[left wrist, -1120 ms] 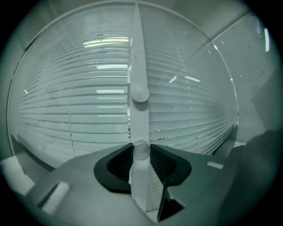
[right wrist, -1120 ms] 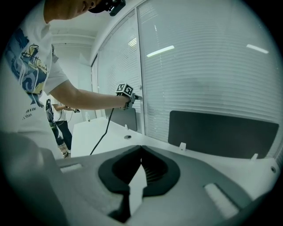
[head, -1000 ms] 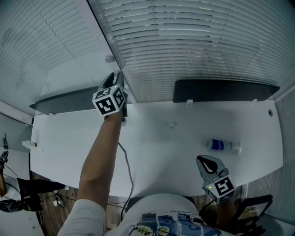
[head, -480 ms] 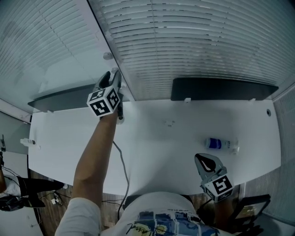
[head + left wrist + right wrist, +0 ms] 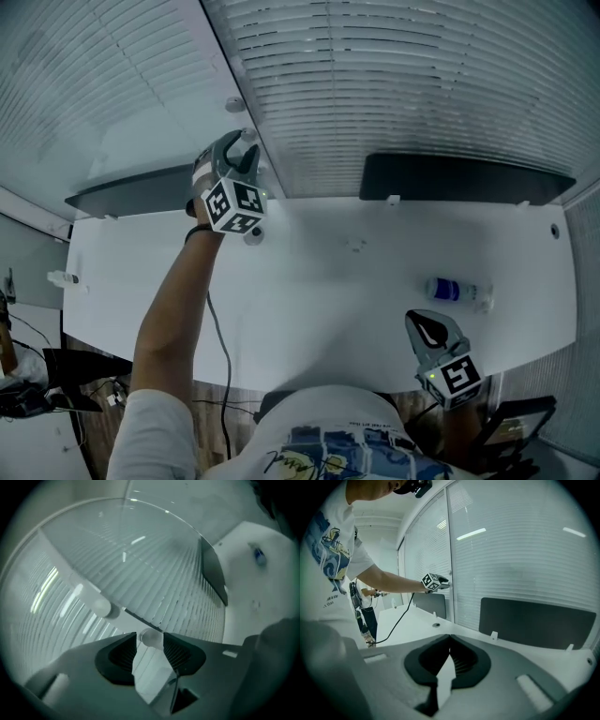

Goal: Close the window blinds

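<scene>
While the left gripper (image 5: 236, 157) has its ribbed dark pads spread, having just been opening, with the translucent cylindrical wand tip (image 5: 151, 638) between them, the thin-slatted blinds (image 5: 403, 84) hang beyond the smooth white desk (image 5: 328, 291); the right gripper (image 5: 427, 330) sits pressed together, empty.

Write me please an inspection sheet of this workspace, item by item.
Surface: white desk, a cable hole near its right end.
Job's things: window blinds lowered over both panes; translucent knob on the frame between them.
Clutter: water bottle lying on the desk.
Grippers: left gripper open, jaws just opening, the knob between their tips; right gripper shut, empty, low by the desk's near edge.
Cables: black cable from the left gripper over the desk's near edge.
Surroundings: dark partition panels along the desk's back edge.
</scene>
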Motion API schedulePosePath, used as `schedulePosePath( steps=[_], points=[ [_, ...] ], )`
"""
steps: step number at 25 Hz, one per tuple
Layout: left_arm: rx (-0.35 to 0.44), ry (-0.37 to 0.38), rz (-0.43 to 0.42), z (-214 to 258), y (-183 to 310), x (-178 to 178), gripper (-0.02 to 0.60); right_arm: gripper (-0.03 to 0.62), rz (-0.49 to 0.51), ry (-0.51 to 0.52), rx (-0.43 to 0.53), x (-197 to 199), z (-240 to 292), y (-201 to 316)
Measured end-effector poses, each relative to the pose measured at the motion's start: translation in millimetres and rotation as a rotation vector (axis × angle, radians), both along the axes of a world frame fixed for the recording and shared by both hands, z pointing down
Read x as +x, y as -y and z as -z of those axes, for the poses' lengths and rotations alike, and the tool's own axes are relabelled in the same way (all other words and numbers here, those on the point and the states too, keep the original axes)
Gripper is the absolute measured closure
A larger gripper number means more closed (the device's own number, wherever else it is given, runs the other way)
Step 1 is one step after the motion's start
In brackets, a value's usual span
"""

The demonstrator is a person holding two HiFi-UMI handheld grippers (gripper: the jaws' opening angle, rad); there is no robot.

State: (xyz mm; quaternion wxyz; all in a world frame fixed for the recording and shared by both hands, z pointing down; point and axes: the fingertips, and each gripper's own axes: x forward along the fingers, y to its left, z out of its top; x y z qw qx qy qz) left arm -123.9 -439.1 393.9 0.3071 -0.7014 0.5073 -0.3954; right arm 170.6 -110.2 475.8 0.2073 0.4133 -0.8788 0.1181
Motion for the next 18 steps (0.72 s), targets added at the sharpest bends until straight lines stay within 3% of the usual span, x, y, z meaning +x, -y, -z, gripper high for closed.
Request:
schedulePosePath(
  steps=[3, 5, 14, 18],
  points=[
    [0.044, 0.249, -0.024, -6.3, 3.0, -0.5, 0.400, 0.591, 0.008, 0.009, -0.001, -3.1, 0.4, -0.6],
    [0.066, 0.338, -0.038, -8.2, 3.7, -0.4, 0.419, 0.591, 0.009, 0.012, -0.001, -3.9, 0.6, -0.8],
    [0.098, 0.509, -0.079, -12.7, 8.8, 5.3, 0.453, 0.591, 0.008, 0.005, -0.009, -0.1, -4.1, -1.1],
    [0.078, 0.479, -0.083, -12.2, 8.8, 5.2, 0.463, 0.591, 0.004, 0.008, -0.005, -0.4, -4.1, -0.8]
  ],
)
